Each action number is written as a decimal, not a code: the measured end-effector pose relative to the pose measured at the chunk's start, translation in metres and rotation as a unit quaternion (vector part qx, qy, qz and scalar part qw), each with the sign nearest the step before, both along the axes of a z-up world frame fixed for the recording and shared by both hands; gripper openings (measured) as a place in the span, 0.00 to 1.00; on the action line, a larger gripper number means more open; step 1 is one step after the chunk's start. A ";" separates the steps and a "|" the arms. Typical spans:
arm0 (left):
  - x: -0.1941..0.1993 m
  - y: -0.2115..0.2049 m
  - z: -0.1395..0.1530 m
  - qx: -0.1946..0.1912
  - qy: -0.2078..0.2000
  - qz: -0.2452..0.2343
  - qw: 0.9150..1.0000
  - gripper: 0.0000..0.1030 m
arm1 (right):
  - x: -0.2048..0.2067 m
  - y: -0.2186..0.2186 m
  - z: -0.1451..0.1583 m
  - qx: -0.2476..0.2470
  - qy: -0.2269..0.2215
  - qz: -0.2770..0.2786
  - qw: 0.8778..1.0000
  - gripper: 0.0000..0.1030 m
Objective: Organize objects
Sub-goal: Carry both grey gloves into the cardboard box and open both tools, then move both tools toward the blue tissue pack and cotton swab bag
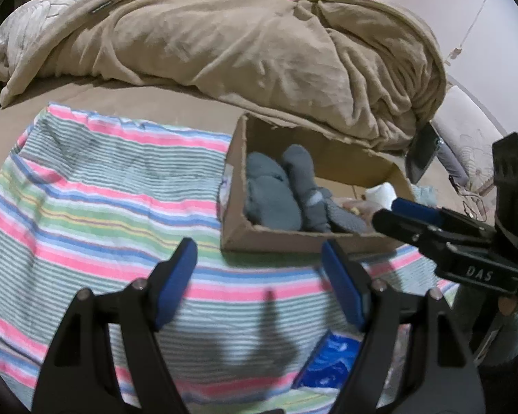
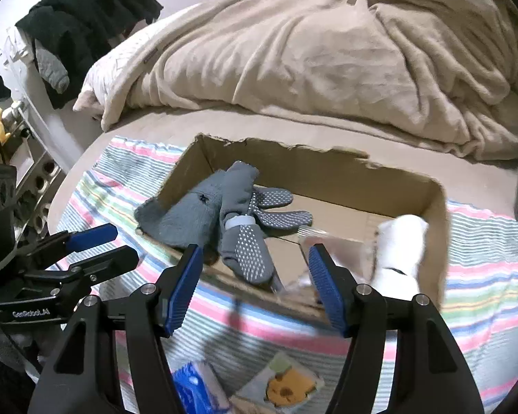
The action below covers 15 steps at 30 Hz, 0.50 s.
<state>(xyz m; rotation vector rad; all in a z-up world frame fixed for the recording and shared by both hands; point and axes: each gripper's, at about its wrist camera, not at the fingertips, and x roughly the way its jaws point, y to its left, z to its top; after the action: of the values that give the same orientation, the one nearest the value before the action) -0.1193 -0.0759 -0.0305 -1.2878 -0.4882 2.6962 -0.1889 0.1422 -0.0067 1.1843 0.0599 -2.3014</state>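
Observation:
An open cardboard box point(image 1: 238, 234) point(image 2: 328, 169) lies on a striped cloth point(image 1: 96, 200) point(image 2: 483, 276) on the bed. Grey gloves point(image 1: 276, 193) point(image 2: 238, 227) lie in its left part, one with white grip dots. A white sock-like item point(image 2: 400, 252) lies blurred in its right part. My left gripper point(image 1: 259, 265) is open and empty, just in front of the box. My right gripper point(image 2: 255, 269) is open and empty over the box's near wall; in the left wrist view point(image 1: 397, 214) it reaches over the box's right end.
A crumpled beige blanket point(image 1: 259, 48) point(image 2: 328, 51) fills the bed behind the box. A blue packet point(image 1: 328, 362) point(image 2: 190, 390) and a small card with an orange picture point(image 2: 286, 386) lie on the cloth near me. Dark clothes point(image 2: 86, 17) hang at the left.

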 end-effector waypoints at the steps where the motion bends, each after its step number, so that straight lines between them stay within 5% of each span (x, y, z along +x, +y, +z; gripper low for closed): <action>1: 0.003 0.002 0.002 0.000 0.002 -0.001 1.000 0.74 | 0.004 0.004 0.003 -0.001 0.003 -0.002 1.000 0.65; 15: 0.034 0.032 0.015 0.000 0.013 -0.018 1.000 0.77 | 0.045 0.050 0.011 -0.003 0.008 -0.034 0.999 0.65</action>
<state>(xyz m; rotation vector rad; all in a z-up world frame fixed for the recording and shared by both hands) -0.0855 -0.0439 -0.0154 -1.2475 -0.4582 2.6795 -0.1438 0.1922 0.0045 1.1808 0.0184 -2.3685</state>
